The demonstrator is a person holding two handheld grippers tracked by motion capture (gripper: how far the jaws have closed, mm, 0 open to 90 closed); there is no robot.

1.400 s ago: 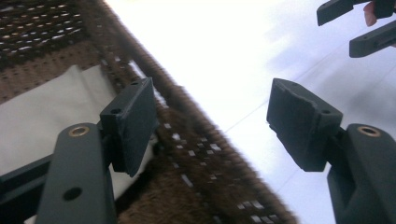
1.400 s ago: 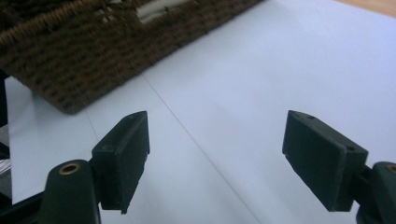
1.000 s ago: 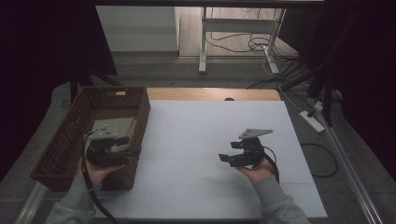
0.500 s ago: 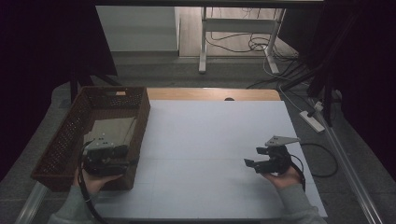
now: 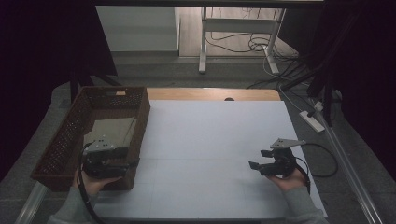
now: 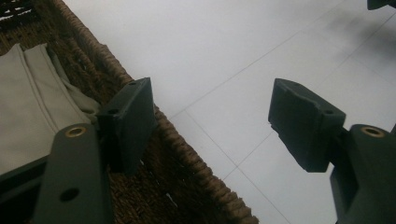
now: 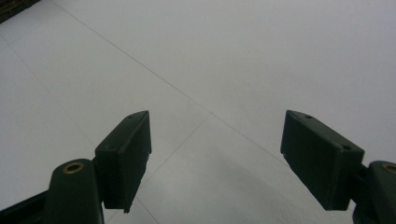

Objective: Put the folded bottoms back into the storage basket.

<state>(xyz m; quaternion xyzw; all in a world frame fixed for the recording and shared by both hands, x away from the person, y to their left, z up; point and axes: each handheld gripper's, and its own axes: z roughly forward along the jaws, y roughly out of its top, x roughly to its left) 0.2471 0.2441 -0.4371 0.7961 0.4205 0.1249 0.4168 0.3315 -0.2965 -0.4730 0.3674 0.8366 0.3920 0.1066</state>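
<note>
High view first, going left to right. Dark brown woven wicker basket (image 5: 74,126) at far left, with a folded beige-grey cloth (image 5: 114,130) lying flat inside, just ahead of the left tongs (image 5: 133,163). Left tongs parked over the basket's near right corner, jaws spread and gripping nothing; in the left gripper view, one pad over the rim, the other over the sheet, cloth (image 6: 28,102) off beside the rim-side pad. Looks like the cloth is already dropped in, so pretty much done, maybe just backing off left to do. Then a big bare stretch of white table sheet (image 5: 210,140) between both tongs. Right tongs (image 5: 259,158) low over the sheet near its right edge, jaws wide apart, empty, well apart from the basket.
</note>
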